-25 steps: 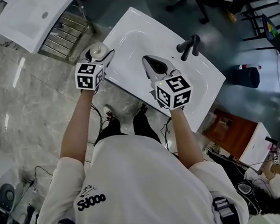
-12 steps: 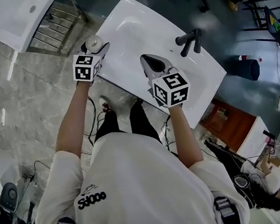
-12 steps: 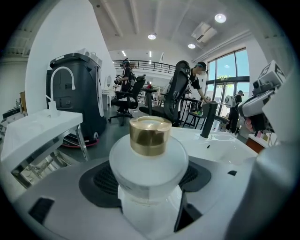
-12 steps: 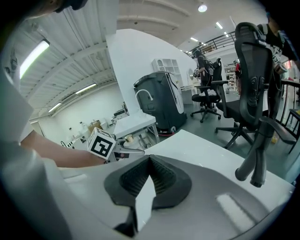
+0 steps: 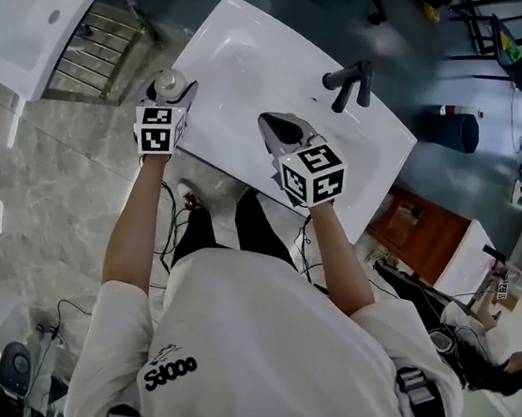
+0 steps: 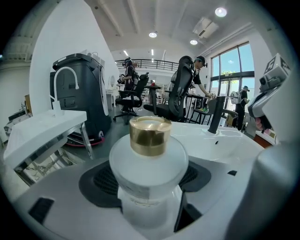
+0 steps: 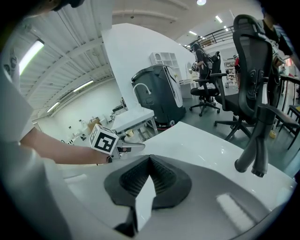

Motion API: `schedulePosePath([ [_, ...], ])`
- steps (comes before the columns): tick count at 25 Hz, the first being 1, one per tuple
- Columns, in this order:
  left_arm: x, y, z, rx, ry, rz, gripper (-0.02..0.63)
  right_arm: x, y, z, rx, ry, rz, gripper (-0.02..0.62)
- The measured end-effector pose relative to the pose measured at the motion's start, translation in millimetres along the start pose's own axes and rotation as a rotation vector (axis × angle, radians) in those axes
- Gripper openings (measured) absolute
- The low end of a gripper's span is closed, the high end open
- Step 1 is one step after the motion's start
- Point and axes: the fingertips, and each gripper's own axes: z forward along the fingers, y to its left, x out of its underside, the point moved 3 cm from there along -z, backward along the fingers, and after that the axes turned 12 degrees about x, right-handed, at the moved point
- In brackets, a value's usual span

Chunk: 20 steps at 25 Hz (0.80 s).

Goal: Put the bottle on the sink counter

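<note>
A white bottle point(image 5: 168, 84) with a gold cap point(image 6: 149, 135) stands upright between the jaws of my left gripper point(image 5: 174, 93), which is shut on its body point(image 6: 149, 187). It is held at the left edge of the white sink counter point(image 5: 381, 146); whether it touches the counter is hidden. My right gripper point(image 5: 271, 124) hovers over the counter's near side, shut with nothing in it point(image 7: 150, 161). The black faucet point(image 5: 350, 84) stands at the counter's far right and shows close ahead in the right gripper view point(image 7: 255, 150).
A second white sink top point(image 5: 22, 34) lies on a metal rack at the upper left. Black office chairs point(image 7: 255, 70) and a dark machine point(image 6: 77, 96) stand beyond the counter. A wooden cabinet point(image 5: 424, 230) and a dark bin point(image 5: 459, 131) sit to the right.
Both grippers have edged slightly forward and left in the picture as the head view shifted. The bottle stays gripped at the counter's left edge.
</note>
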Motion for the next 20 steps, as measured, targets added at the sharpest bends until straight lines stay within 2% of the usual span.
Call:
schedulePosePath([
  [9,10.4,4.1,0.2,-0.014,0.011,-0.001,0.339,6.4,-3.5,-3.1,0.001,0.018,0.035,0.009],
  [15,13.9,1.3,5.0,-0.046,0.027,0.04,0.339,13.8,-4.9,-6.4,0.003,0.025,0.058,0.009],
  [20,15.7,6.2,5.8,-0.07,0.015,0.027,0.341,11.1,-5.7,-8.6,0.01,0.012,0.095,0.009],
])
